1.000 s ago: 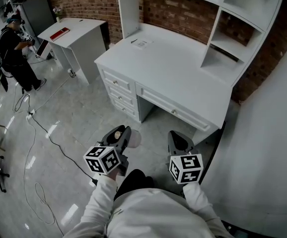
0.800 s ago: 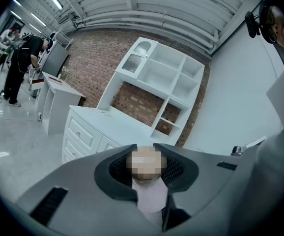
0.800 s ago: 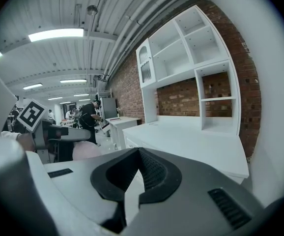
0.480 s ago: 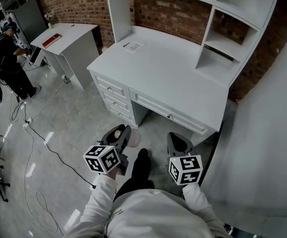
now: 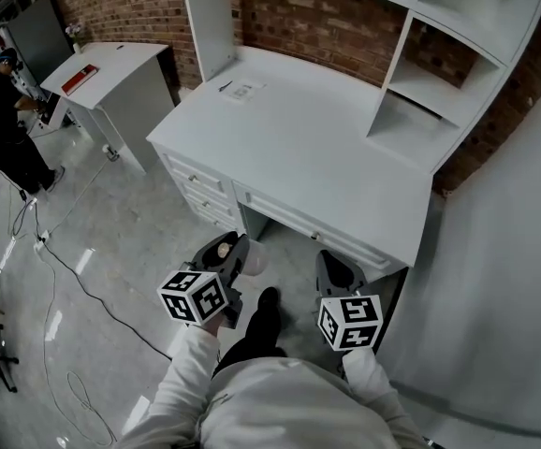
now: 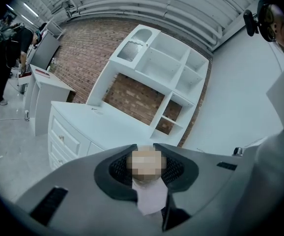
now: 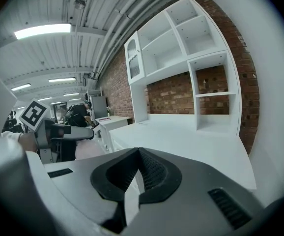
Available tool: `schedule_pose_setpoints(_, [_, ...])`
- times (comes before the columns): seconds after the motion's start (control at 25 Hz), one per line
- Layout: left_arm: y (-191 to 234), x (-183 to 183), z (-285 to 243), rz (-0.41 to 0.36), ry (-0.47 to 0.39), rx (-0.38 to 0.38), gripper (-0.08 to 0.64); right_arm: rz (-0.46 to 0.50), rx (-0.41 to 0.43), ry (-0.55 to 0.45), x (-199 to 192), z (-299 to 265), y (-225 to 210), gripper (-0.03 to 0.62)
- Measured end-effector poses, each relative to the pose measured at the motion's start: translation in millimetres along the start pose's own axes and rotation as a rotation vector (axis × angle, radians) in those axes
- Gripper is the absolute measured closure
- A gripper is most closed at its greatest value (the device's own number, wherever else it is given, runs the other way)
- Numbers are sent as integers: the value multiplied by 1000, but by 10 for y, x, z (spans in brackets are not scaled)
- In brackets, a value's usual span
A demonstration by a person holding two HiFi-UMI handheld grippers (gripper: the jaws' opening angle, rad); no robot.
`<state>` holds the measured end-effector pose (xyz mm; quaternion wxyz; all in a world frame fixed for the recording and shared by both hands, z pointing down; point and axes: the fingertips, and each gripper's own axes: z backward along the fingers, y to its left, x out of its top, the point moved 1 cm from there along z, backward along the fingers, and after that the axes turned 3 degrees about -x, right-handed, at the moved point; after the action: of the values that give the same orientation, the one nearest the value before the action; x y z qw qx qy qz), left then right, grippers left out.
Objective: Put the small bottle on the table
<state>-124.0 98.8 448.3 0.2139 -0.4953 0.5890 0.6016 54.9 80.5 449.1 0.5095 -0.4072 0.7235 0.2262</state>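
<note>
My left gripper (image 5: 238, 249) is shut on the small bottle (image 5: 253, 260), a pale, lilac-tinted bottle that sticks out to the right of the jaws. In the left gripper view the bottle (image 6: 152, 198) sits upright between the two black pads of that gripper (image 6: 146, 154). The right gripper (image 5: 331, 262) hangs beside it, shut with nothing in it; its tips meet in its own view (image 7: 138, 154). Both are held over the floor just short of the front edge of the white desk (image 5: 327, 148), whose bare top shows ahead (image 6: 98, 124) (image 7: 191, 141).
A hutch with open shelves (image 5: 458, 45) stands on the desk's back. A sheet of paper (image 5: 242, 90) lies at its far left. A smaller white table (image 5: 102, 68) and a person (image 5: 4, 110) are at the left. Cables (image 5: 65, 269) run over the floor. A white wall (image 5: 504, 279) is at the right.
Both grippers have moved forward, and the desk's front edge is nearer to them. The bottle stays in the left gripper's jaws.
</note>
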Motion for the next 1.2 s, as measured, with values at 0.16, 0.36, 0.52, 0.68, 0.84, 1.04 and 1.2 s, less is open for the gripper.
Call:
schedule_pose_setpoints(0.16, [161,128,-279,-5,19,-16,445,-8,-13,4,109,-284,-82,565])
schedule_pose_setpoints(0.36, [384,346,-692,-14,42,-36,445,-22,-41,5,299,-660,-247,565])
schedule_pose_setpoints(0.52, [544,520,-1013,-13,49,-55,445,-28,-72,7,443,-951,-377,565])
schedule_pose_setpoints(0.68, [702,677,-1299,-18,57,-76,445,-31,-99,6,569,-1211,-460,565])
schedule_pose_setpoints(0.84, [836,800,-1540,-20,64,-95,445,-38,-120,8,649,-1424,-526,565])
schedule_pose_setpoints(1.04, [946,889,-1770,-40,78,-112,445,-42,-142,-2,754,-1613,-595,565])
schedule_pose_setpoints(1.2, [989,910,-1891,-37,90,-131,445,-48,-159,-8,795,-1688,-640,565])
